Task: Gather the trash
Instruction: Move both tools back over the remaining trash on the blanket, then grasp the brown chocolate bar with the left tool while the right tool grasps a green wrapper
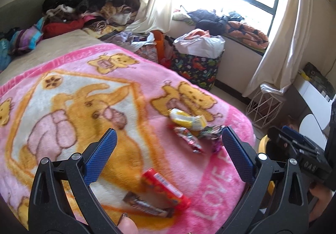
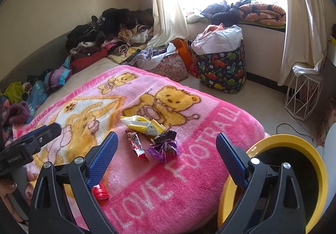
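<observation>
Wrappers lie on a pink bear blanket (image 2: 189, 129). A yellow-white wrapper (image 2: 145, 123), a red-silver wrapper (image 2: 136, 145) and a purple wrapper (image 2: 164, 145) lie together just ahead of my right gripper (image 2: 167, 139), which is open and empty above them. In the left wrist view the same three show: the yellow wrapper (image 1: 187, 120), the red-silver one (image 1: 189, 141), the purple one (image 1: 212, 133). My left gripper (image 1: 168, 135) is open and empty over a red packet (image 1: 166, 189) and a brown bar wrapper (image 1: 147, 205). A yellow-rimmed bin (image 2: 294, 181) stands beside the bed at the right.
Piled clothes (image 2: 109, 32) cover the bed's far end. A dinosaur-print basket (image 2: 222, 66) and a pink bag (image 2: 170, 66) stand on the floor by the window. A white wire stand (image 2: 302, 97) is by the curtain. The right gripper's body (image 1: 298, 150) shows at the left view's right edge.
</observation>
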Demonstrator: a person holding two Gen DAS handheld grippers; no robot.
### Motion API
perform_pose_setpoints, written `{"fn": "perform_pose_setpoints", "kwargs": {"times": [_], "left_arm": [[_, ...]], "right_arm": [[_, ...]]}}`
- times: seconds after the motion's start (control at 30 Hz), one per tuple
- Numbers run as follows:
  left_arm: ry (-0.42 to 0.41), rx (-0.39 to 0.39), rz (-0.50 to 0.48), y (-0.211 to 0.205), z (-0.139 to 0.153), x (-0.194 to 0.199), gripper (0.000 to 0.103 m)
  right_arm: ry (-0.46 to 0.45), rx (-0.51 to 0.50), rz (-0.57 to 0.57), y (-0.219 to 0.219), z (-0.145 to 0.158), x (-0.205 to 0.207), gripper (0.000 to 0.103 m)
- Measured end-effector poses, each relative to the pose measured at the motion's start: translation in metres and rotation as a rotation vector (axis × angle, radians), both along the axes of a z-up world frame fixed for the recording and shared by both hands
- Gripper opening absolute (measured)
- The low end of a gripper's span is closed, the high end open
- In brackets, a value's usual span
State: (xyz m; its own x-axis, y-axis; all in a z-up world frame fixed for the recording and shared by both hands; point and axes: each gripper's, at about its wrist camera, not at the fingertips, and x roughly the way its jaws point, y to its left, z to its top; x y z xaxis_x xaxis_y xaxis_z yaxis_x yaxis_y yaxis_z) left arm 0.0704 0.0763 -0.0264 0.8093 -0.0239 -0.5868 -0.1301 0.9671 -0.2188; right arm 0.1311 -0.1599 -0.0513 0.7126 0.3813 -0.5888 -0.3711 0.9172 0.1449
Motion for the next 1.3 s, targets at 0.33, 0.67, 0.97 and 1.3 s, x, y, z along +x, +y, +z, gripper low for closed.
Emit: {"fn": "perform_pose_setpoints", "kwargs": {"times": [0.33, 0.67, 0.97, 1.3], "left_arm": [[0.103, -0.020, 0.012, 0.022, -0.040, -0.013, 0.092], [0.211, -0.085, 0.013, 0.034, -0.081, -0.021, 0.090], [0.279, -0.126, 0.011, 0.029, -0.107, -0.024, 0.082], [0.281, -0.180, 0.023, 0.031, -0.115, -0.023, 0.051]], "right_arm": [[0.060, -0.016, -0.013, 0.018, -0.024, 0.037, 0.091], [0.174, -0.023, -0.044, 0.028, -0.056, 0.080, 0.081], [0.256, -0.041, -0.012, 0.043, -0.081, 0.102, 0.060], [0.246, -0.014, 0.034, 0.045, -0.079, 0.093, 0.021]]}}
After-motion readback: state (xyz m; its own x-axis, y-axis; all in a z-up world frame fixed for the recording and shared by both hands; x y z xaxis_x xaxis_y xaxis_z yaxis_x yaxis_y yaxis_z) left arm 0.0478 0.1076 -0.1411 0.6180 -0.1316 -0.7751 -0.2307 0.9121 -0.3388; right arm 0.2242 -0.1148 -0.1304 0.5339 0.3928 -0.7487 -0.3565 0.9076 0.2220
